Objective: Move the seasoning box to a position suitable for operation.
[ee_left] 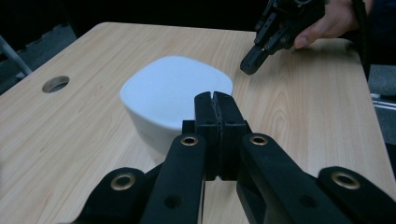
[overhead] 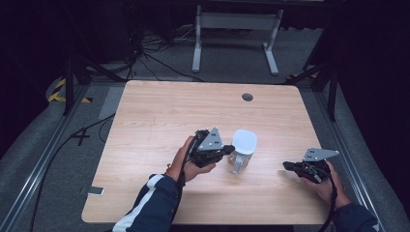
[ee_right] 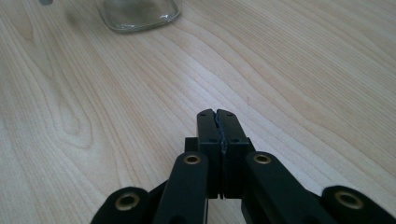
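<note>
The left gripper is held in the left hand near the middle of the view from above, its jaws pressed together with no gap, pointing right. The right gripper sits lower in the right hand, jaws likewise closed flat against each other and aimed left, towards the other gripper, well apart from it
</note>
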The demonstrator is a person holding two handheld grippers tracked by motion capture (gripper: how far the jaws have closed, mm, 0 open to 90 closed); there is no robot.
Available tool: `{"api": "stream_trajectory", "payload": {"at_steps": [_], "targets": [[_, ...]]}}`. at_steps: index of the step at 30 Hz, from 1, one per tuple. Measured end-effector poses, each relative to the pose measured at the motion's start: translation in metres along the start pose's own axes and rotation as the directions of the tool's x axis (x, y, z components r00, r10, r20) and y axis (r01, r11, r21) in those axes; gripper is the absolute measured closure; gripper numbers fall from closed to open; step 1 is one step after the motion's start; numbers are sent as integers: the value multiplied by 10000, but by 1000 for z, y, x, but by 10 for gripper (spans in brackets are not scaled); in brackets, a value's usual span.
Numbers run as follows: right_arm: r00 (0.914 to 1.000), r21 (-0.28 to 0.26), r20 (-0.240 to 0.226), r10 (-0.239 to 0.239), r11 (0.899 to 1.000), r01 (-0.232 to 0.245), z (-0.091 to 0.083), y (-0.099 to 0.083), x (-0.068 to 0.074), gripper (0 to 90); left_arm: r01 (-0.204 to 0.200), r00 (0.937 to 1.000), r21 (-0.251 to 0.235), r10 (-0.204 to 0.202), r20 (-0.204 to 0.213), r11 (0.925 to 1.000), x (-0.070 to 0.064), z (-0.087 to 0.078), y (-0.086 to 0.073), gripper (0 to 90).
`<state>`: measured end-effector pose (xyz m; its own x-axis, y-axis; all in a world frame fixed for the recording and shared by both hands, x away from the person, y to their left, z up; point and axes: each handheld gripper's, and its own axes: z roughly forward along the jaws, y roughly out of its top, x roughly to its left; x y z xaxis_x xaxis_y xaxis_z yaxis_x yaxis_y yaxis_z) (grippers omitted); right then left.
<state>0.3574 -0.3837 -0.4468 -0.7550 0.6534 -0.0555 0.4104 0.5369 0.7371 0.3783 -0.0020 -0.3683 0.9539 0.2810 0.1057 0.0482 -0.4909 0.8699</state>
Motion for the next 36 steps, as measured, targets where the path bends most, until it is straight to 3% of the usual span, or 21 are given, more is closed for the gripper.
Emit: {"api": "stream_trajectory", "payload": {"at_steps": [7,12,18,22,36], "targets": [[10000,-41,28,-26,10000,26,-1,2,-1,895,175,9992,-333,-163,368,9993,0,17,7,900],[9998,-37,164,-128,9999,129,-2,5,-1,895,176,9990,-183,-168,413,9997,0,23,7,900],[10000,-411,62,-8,9992,11,-4,15,-2,896,399,9984,-99,-395,413,9992,4,28,4,900],[9998,-777,-100,149,9969,-156,-6,28,-4,896,407,9983,25,-408,423,9992,4,32,3,900],[9976,-1628,-236,-647,9848,601,0,93,1,897,630,9966,-118,-623,541,9979,2,35,2,900]]}}
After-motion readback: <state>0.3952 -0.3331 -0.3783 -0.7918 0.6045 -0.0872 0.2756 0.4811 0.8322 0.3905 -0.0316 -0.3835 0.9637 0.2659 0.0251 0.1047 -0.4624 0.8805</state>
